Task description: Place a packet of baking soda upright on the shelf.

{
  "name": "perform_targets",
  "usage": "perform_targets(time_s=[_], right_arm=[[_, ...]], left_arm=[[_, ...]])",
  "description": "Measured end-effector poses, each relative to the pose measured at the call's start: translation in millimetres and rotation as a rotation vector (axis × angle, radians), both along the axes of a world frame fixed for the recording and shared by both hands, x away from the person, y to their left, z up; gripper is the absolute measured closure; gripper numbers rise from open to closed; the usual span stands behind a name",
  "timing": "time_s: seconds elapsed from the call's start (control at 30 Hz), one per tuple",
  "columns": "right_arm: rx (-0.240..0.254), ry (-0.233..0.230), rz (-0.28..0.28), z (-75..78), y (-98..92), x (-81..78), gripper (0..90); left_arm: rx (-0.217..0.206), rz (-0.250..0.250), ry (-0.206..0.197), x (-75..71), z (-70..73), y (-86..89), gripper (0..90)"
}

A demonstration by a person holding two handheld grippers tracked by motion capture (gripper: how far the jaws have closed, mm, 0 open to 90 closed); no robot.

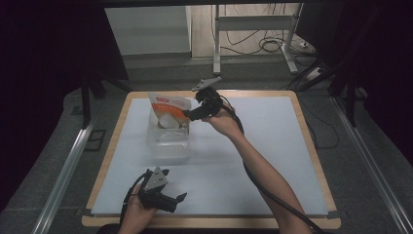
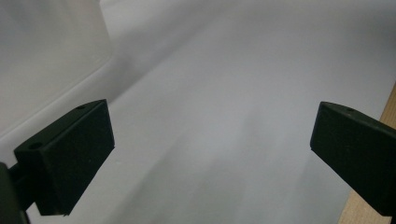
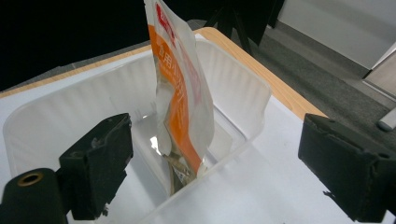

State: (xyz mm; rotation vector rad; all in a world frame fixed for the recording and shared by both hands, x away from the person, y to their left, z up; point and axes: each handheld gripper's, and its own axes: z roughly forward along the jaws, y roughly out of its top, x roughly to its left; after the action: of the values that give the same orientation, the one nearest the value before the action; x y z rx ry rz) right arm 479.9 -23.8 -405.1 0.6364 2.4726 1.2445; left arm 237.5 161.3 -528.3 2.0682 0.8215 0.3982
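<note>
Pouch (image 1: 168, 113): in the high view it stands upright in the far end of a clear tub (image 1: 168, 144), leaning on the far wall. It is white with an orange band and a red label at the top. The right gripper (image 1: 191, 115) sits just right of the pouch, level with its middle, and whether it touches I cannot tell from here. The left gripper (image 1: 178, 200) rests on the white surface (image 1: 272, 146), well nearer the person than the tub.

In the left gripper view, the 2 fingers (image 2: 70, 158) stand wide apart with nothing between them, only bare surface beyond.

In the right gripper view, the fingers (image 3: 98, 163) are spread wide on either side of the pouch (image 3: 182, 102), clear of it, so it stands free. The pouch looks thin, glossy and creased, its lower corner crumpled against the tub's (image 3: 243, 88) ribbed wall. I judge it light, floppy and slick; it would likely buckle if pinched mid-body. The flat sealed top edge looks like the surest place to grip.
</note>
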Motion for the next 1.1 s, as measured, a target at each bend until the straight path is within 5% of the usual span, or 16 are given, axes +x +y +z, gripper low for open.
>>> perform_targets(time_s=[1.1], right_arm=[[0.001, -0.027, 0.017, -2.0, -36.3, -32.5, 7.6]], left_arm=[[0.008, 0.000, -0.002, 0.2, 0.0, -0.1, 0.0]])
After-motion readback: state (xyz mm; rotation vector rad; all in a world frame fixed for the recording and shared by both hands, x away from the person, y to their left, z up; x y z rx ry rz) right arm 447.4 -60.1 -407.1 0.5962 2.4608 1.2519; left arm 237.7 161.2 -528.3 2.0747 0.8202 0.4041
